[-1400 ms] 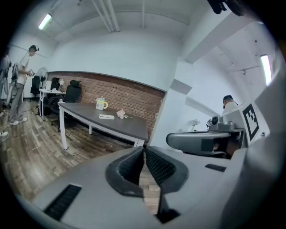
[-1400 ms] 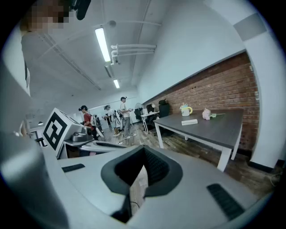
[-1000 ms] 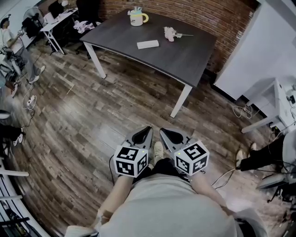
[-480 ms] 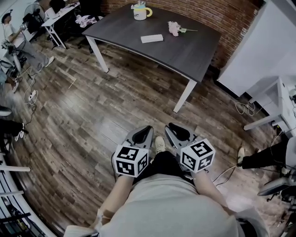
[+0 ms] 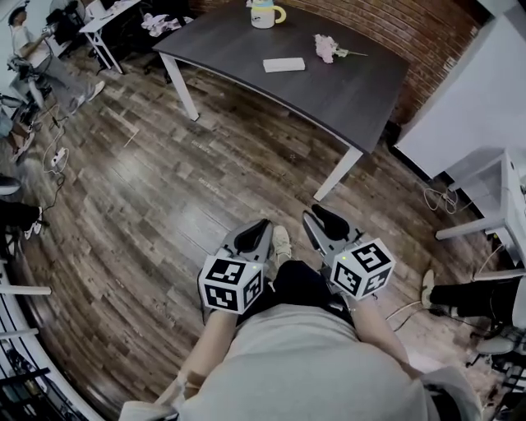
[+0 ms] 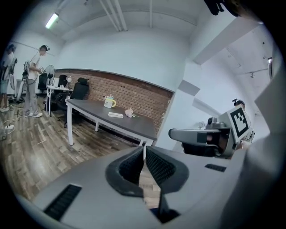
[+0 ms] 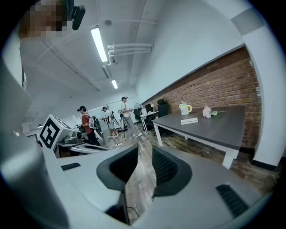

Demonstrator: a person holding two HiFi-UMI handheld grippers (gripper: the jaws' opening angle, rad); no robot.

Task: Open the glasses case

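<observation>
Both claws are held side by side at the person's waist, above the wooden floor (image 5: 164,189). The left claw (image 5: 251,236) is seen with its jaws drawn together, nothing between them. The right claw (image 5: 327,222) is caught with its jaws opening to a narrow gap, likewise empty. The glasses case (image 5: 283,64) is laid flat on the dark table (image 5: 362,99), well apart from both claws and ahead of them, near a mug (image 5: 265,13) and a pink flower (image 5: 329,48).

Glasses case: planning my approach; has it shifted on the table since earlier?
No. The glasses case stays between the mug and pink flower on the table.
</observation>
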